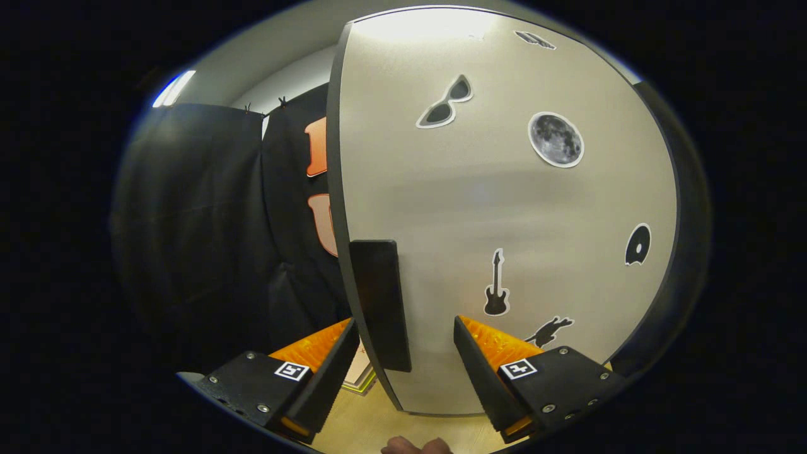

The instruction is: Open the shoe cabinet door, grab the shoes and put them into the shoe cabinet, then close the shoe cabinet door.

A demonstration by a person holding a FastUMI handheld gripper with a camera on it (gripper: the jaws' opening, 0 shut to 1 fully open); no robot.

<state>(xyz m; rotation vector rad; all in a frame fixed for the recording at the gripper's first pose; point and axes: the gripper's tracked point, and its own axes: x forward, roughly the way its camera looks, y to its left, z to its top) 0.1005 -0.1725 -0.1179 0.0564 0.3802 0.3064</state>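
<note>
Two fingers of the gripper (406,353) are straddling the door's (504,208) free edge, one on each side of the black handle (379,302). I am keeping them spread, with clear gaps to the handle, so nothing is being gripped at this point. I am placing them this way because the handle sits on that edge, farthest from the hinge side, where a pull swings the panel with least effort.

Left of the handle, the finger (315,372) is reaching past the door's edge toward the dark booth wall. Right of it, the other finger (492,372) is lying over the sticker-covered face, just below the guitar sticker (496,284). Below the handle, pale wooden flooring (378,422) is showing.

I am judging the first step, opening the door, to be under way. Whether the door is slightly ajar, I cannot tell.
</note>
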